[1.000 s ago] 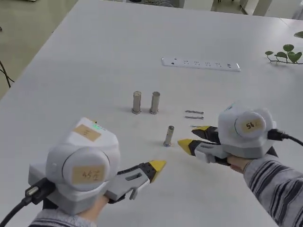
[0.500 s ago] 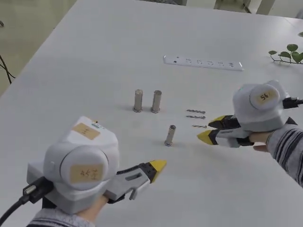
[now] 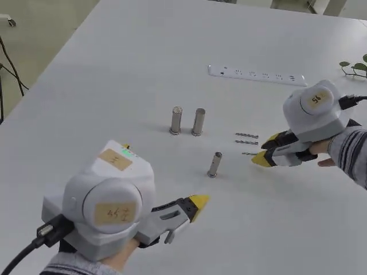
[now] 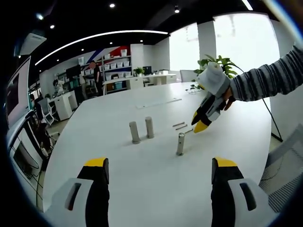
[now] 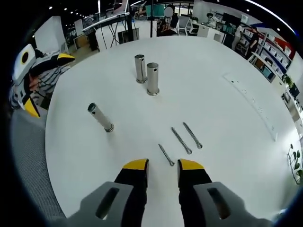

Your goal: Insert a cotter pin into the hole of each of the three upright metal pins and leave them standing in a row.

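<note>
Okay: your right gripper [image 5: 163, 166] is barely open, empty, just short of the nearest cotter pin [image 5: 165, 154]; left gripper [image 4: 158, 165] gapes wide over bare table [image 3: 114, 69].

The right gripper [image 3: 267, 149], a second ago close beside the lone metal pin [image 3: 214, 164], now sits well clear of it, farther right on the white surface [image 3: 114, 69]. Its yellow tips are just short of the nearest cotter pin [image 3: 249, 153]. The jaws, spread wide a second ago, now stand with only a narrow gap, aimed at that cotter pin [image 5: 166, 154] in the right gripper view.
</note>
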The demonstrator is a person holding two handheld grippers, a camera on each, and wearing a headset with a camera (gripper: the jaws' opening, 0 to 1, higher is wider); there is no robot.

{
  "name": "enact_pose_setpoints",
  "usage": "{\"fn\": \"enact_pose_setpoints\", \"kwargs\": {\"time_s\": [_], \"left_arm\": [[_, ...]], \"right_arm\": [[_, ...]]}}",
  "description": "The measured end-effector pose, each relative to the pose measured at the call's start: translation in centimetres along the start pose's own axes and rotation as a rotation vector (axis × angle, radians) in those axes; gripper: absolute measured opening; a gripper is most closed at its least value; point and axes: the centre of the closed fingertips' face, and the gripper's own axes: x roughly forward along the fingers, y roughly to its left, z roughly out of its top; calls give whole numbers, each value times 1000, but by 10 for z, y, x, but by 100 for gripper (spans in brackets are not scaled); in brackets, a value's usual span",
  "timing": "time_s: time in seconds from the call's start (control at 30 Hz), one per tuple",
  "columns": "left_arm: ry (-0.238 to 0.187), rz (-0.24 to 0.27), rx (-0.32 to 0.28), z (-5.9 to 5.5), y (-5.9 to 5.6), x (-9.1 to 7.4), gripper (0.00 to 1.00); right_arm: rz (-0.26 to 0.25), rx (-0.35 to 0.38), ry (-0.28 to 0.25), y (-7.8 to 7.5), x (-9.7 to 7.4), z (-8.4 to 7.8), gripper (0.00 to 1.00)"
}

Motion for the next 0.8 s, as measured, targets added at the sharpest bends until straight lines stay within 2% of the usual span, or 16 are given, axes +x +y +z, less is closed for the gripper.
{"fn": "enact_pose_setpoints", "kwargs": {"time_s": [0.07,0.2,0.3,0.37,0.53,0.8], "left_arm": [[0,-1,1,0,0,0,88],[0,-8,5,0,-2,0,87],[2,-10,5,0,-2,0,87],[7,-4,1,-1,0,0,86],[11,-1,-2,-2,2,-1,85],[19,-7,-3,-3,1,0,84]], "right_arm": [[10,-34,40,-2,3,-3,19],[25,-66,64,-4,8,-4,16],[61,-103,93,-1,9,-7,13],[55,-102,89,-4,10,-4,12],[94,-104,113,-6,10,-5,11],[104,-175,158,-9,10,-6,6]]}}
